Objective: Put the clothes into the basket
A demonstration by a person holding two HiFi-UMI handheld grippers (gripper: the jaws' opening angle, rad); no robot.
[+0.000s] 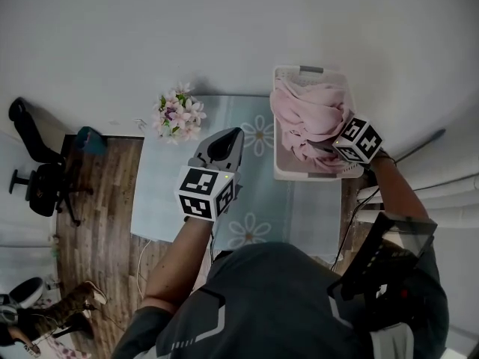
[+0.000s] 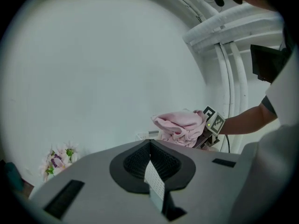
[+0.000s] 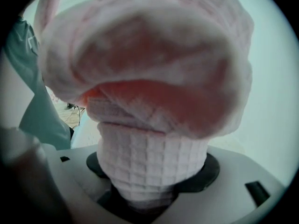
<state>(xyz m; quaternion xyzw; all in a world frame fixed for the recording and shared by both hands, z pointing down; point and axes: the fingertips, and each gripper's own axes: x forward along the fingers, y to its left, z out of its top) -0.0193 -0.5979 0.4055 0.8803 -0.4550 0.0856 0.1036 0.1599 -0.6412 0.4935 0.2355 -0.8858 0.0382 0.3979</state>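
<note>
**Item 1, right gripper** (image 1: 358,142): at 2 o'clock from me, low over the basket (image 1: 278,172). Its jaws pinch a thick fold of the pink cloth (image 1: 307,114).

**Item 2, cloth:** heaped in the basket and bulging over the rim, with the held fold at the heap's 4 o'clock edge.

**Item 3, left gripper** (image 1: 223,146): at 12 o'clock over the desk (image 1: 165,200), well apart from the basket. Its jaws are pressed together with nothing between them.

**Item 4, flowers** (image 1: 178,114): at 11 o'clock on the desk's far edge, not part of the job.

**Step in hand, as I judge it:** letting the cloth go inside the basket.
- I would lower the right gripper until the fold sits below the rim, then spread the jaws and draw back toward 4 o'clock.
- That way the waffle weave should not snag and drag the heap out over the near wall.
- The left gripper could tuck down any overhang at 12 o'clock.

**View differences:**
- The right gripper view is filled by cloth. It confirms the pinch but shows neither the rim nor how deep the fold sits.
- The head view gives rim and heap from above, but no height.
- The left gripper view shows the heap from the side, standing proud above the desk.
- Only the left gripper view shows that gripper's own jaws closed and empty.
</note>
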